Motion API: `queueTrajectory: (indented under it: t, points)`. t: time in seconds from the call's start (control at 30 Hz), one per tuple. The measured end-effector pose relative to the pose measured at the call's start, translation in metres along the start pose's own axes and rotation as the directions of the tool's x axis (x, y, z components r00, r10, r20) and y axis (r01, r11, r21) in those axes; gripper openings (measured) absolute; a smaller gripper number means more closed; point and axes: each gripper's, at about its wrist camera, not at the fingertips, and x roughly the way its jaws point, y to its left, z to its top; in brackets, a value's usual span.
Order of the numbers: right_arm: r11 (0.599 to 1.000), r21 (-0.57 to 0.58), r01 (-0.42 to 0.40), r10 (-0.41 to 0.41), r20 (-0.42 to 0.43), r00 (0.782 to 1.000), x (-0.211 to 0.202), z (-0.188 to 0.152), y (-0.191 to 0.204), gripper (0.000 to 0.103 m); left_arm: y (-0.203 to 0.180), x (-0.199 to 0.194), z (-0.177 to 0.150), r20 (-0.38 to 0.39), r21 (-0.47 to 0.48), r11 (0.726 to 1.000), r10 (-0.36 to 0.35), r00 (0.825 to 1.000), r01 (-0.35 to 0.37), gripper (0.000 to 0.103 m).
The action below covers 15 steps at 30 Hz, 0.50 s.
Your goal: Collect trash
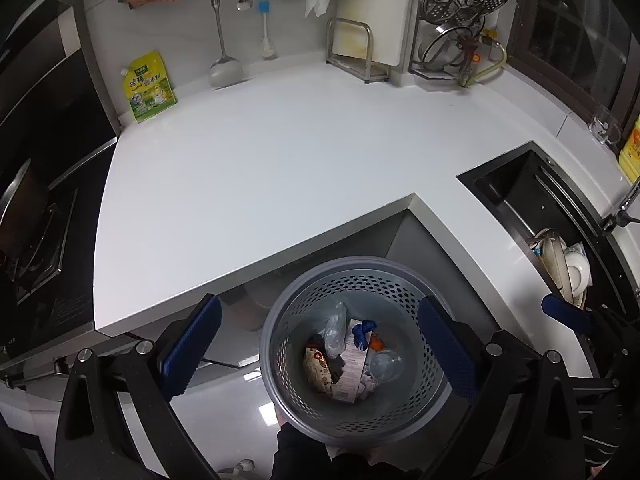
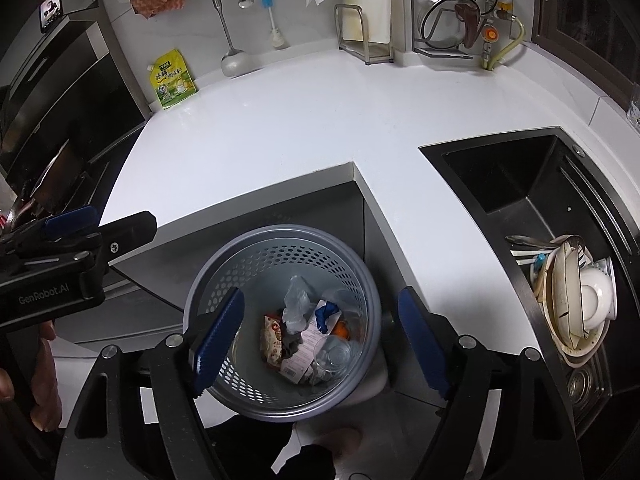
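Bright glare on white countertop (image 1: 260,168), dark fisheye-warped edges, sharp focus

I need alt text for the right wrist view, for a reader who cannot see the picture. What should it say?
The open right gripper hovers empty above a grey perforated trash bin on the floor, which holds wrappers, crumpled plastic and a clear cup. Behind the bin runs a white L-shaped counter bearing a yellow-green pouch by the wall. At right, a dark sink holds stacked dirty dishes.
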Motion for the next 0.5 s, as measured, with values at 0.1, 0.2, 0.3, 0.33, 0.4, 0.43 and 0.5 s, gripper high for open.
queueTrajectory:
  t: [0.1, 0.2, 0.3, 0.33, 0.4, 0.43, 0.5]
  points:
    - [1.000, -0.006, 0.003, -0.003, 0.004, 1.000, -0.0013, 0.0010, 0.0003, 0.076, 0.0004, -0.0017, -0.0008, 0.002, -0.002, 1.000, 0.006, 1.000, -0.006, 0.097]
    - [1.000, -0.015, 0.015, -0.015, 0.006, 1.000, -0.0028, 0.0022, 0.0017, 0.076, 0.0009, -0.0038, -0.0004, 0.009, -0.002, 1.000, 0.010, 1.000, -0.010, 0.097]
    - [0.999, -0.024, 0.024, -0.024, 0.002, 1.000, -0.0024, 0.0036, 0.0029, 0.076, 0.0015, -0.0050, -0.0001, 0.013, -0.003, 1.000, 0.011, 1.000, -0.011, 0.097]
    - [0.999, -0.025, 0.026, -0.026, 0.001, 1.000, -0.0022, 0.0040, 0.0031, 0.076, 0.0017, -0.0055, -0.0001, 0.014, -0.003, 1.000, 0.011, 1.000, -0.011, 0.097]
    - [0.999, -0.028, 0.034, -0.034, 0.003, 0.999, -0.0024, 0.0048, 0.0041, 0.076, 0.0016, -0.0062, 0.0002, 0.016, -0.001, 1.000, 0.010, 1.000, -0.010, 0.097]
    - [0.999, -0.029, 0.036, -0.036, 0.003, 0.999, -0.0025, 0.0054, 0.0044, 0.076, 0.0019, -0.0066, 0.0002, 0.017, -0.001, 1.000, 0.011, 1.000, -0.011, 0.097]
    - [0.999, -0.030, 0.038, -0.038, 0.004, 0.999, -0.0028, 0.0059, 0.0055, 0.076, 0.0018, -0.0066, 0.0005, 0.018, -0.001, 1.000, 0.010, 1.000, -0.010, 0.097]
